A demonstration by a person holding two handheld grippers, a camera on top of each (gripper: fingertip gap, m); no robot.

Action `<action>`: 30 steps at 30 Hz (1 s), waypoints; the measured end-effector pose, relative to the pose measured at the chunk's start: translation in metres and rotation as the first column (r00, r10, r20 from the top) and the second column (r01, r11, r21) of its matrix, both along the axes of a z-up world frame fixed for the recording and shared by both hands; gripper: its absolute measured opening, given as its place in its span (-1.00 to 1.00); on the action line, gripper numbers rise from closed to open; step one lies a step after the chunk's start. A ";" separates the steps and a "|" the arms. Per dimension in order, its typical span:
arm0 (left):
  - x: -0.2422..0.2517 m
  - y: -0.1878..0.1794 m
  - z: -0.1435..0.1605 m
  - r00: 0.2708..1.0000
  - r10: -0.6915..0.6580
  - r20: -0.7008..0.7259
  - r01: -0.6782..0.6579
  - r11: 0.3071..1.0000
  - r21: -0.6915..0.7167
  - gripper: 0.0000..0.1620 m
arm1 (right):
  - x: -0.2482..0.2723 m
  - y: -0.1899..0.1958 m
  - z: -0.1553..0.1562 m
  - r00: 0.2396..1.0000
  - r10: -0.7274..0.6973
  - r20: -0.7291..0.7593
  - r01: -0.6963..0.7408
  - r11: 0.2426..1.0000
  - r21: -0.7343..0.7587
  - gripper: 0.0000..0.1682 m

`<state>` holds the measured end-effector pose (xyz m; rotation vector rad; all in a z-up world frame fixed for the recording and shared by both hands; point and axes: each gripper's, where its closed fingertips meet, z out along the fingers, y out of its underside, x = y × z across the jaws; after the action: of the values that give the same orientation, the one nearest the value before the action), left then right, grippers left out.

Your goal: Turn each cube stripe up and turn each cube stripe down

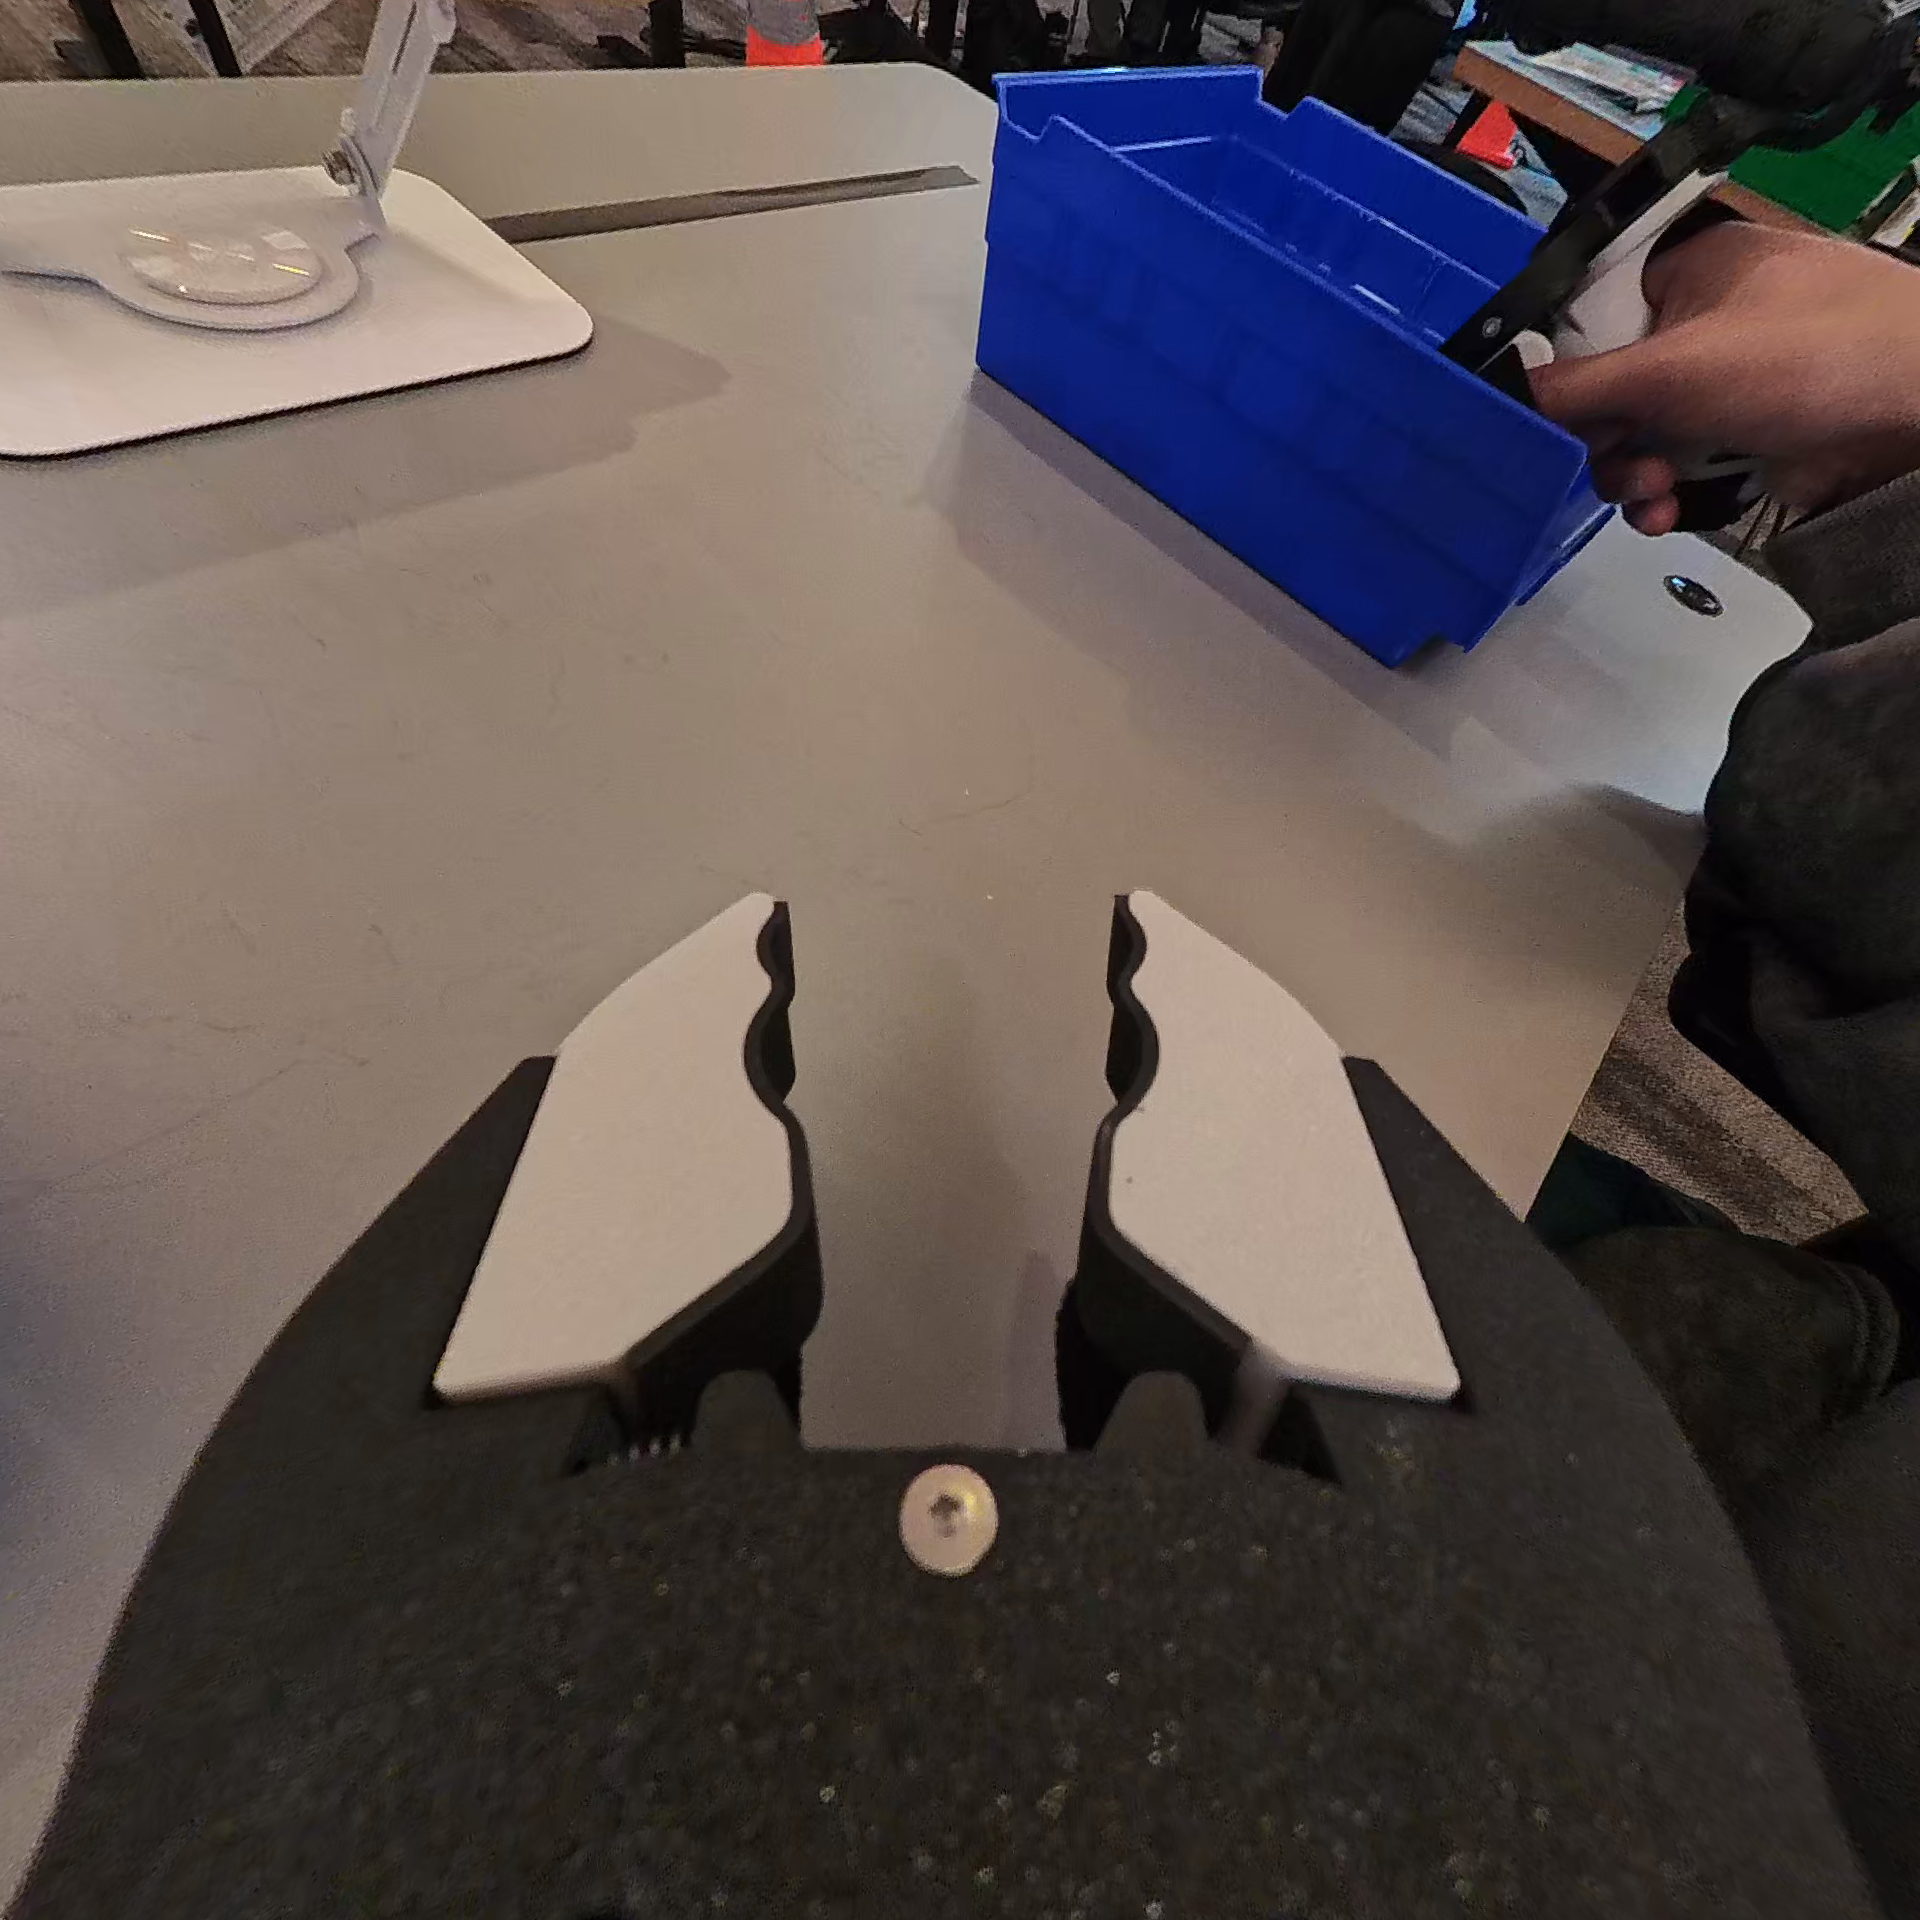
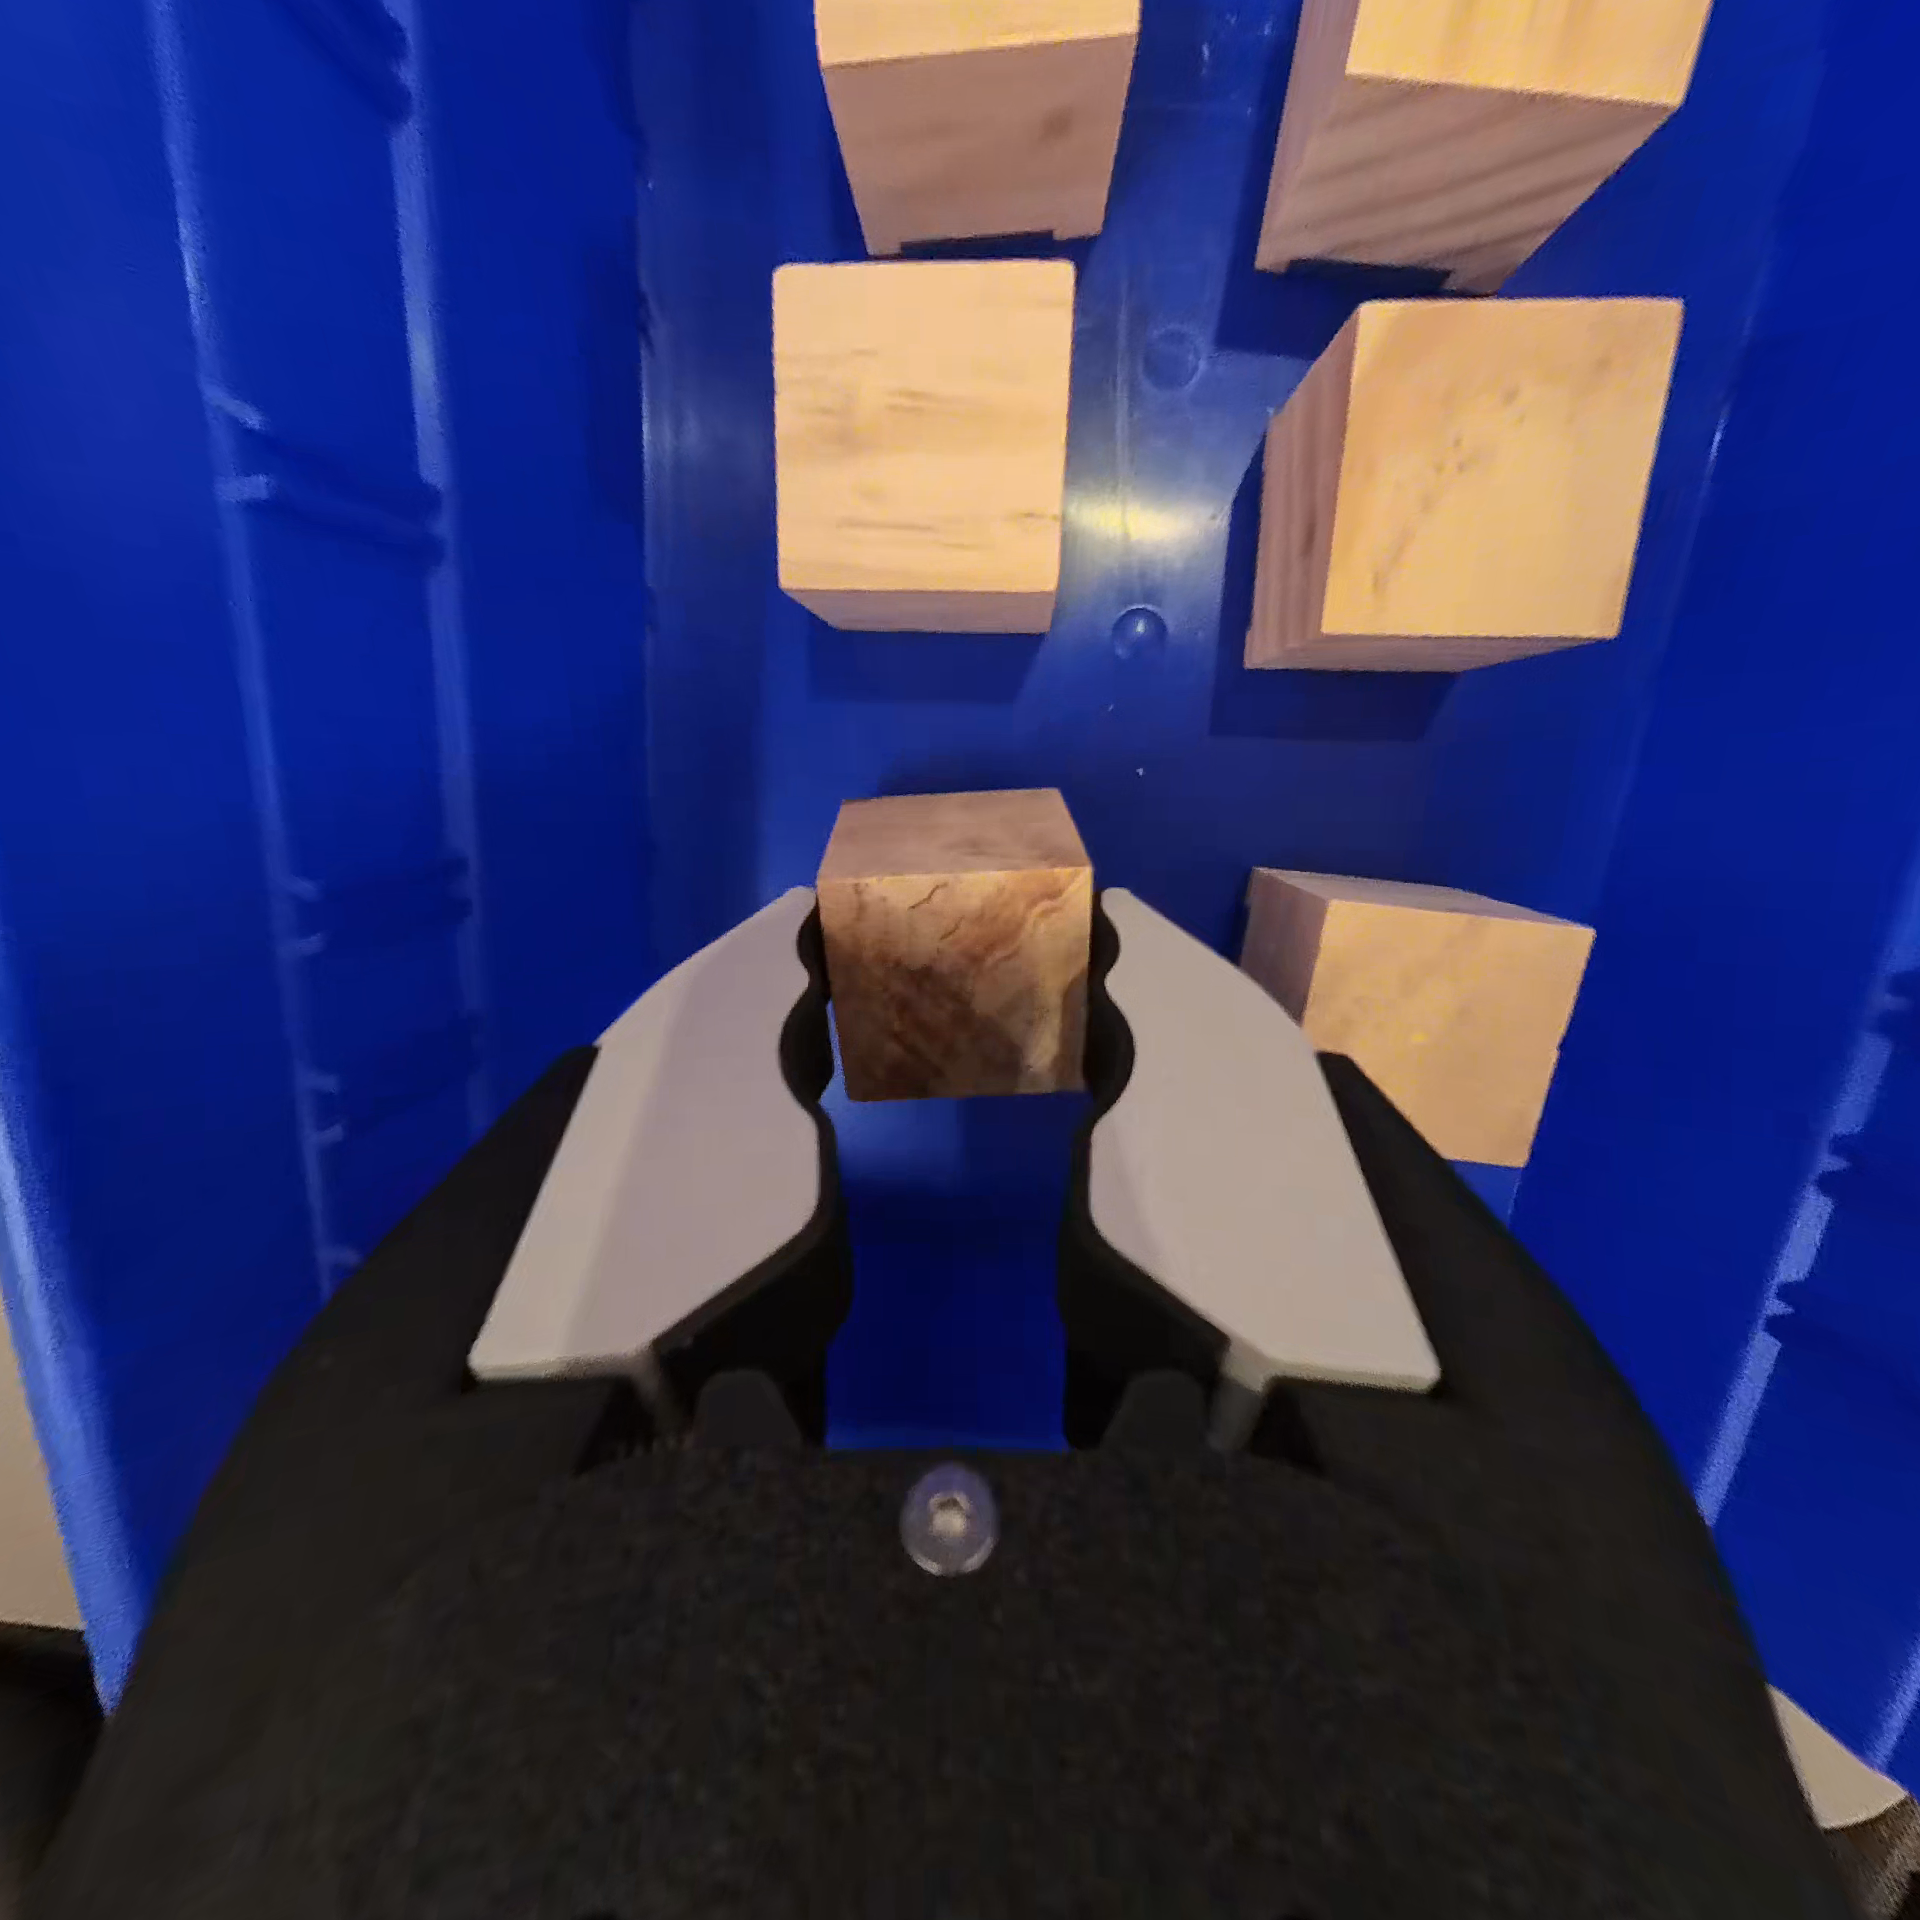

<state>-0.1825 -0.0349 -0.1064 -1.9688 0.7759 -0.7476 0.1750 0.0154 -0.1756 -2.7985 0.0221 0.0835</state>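
Note:
My right gripper reaches down into the blue bin and is shut on a dark-grained wooden cube, one finger on each side face. Several pale wooden cubes lie on the bin floor in two rows: one just beyond the held cube, one at right, one beside the held cube. No stripe shows on any upper face; a dark edge shows under the two farthest cubes. My left gripper is open and empty above the grey table, left of the bin.
A white stand with a flat base sits at the table's far left. A dark strip lies across the far table. A person's hand holds the right gripper over the bin's near end. The table edge runs along the right.

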 end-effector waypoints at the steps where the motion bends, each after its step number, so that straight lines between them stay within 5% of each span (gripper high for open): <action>1: 0.000 0.000 -0.001 1.000 -0.002 -0.003 0.002 1.000 -0.002 -0.29 | 0.000 0.001 0.000 1.000 0.001 0.001 -0.001 1.000 0.005 -0.42; 5: 0.001 -0.001 -0.002 1.000 -0.007 -0.002 0.007 1.000 -0.010 -0.29 | 0.000 0.005 0.017 1.000 0.024 0.002 -0.024 0.997 0.078 -0.13; 9: -0.003 0.002 0.003 1.000 0.010 0.003 -0.010 1.000 0.014 -0.29 | -0.009 0.010 0.092 0.995 0.080 -0.062 -0.053 0.934 0.355 -0.13; 11: -0.006 0.005 0.006 1.000 0.028 0.005 -0.028 0.999 0.035 -0.29 | -0.024 0.013 0.151 0.986 0.159 -0.056 -0.094 0.791 0.604 -0.14; 14: -0.011 0.009 0.010 0.998 0.062 0.007 -0.063 0.996 0.068 -0.28 | -0.062 0.002 0.228 0.964 0.264 0.047 -0.165 0.448 0.878 -0.16; 17: -0.018 0.014 0.014 0.995 0.100 0.012 -0.100 0.990 0.100 -0.27 | -0.115 -0.014 0.258 0.939 0.335 0.072 -0.151 0.214 0.965 -0.25; 19: -0.022 0.017 0.017 0.992 0.126 0.019 -0.127 0.985 0.118 -0.27 | -0.160 -0.019 0.247 0.903 0.428 0.035 -0.115 0.162 0.980 -0.24; 24: -0.037 0.025 0.020 0.981 0.190 0.034 -0.193 0.968 0.160 -0.26 | -0.288 -0.028 0.148 0.727 0.686 -0.038 -0.175 0.239 0.955 -0.18; 27: -0.044 0.029 0.019 0.974 0.221 0.042 -0.225 0.960 0.166 -0.26 | -0.303 -0.014 0.099 0.788 0.603 0.124 -0.344 0.266 0.900 -0.19; 30: -0.047 0.031 0.017 0.970 0.238 0.050 -0.243 0.957 0.158 -0.26 | -0.288 -0.007 0.095 0.842 0.518 0.154 -0.322 0.252 0.913 -0.29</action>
<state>-0.2300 -0.0037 -0.0894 -1.8573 0.5480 -0.5503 -0.1132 0.0084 -0.0808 -1.5349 -0.5820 0.3616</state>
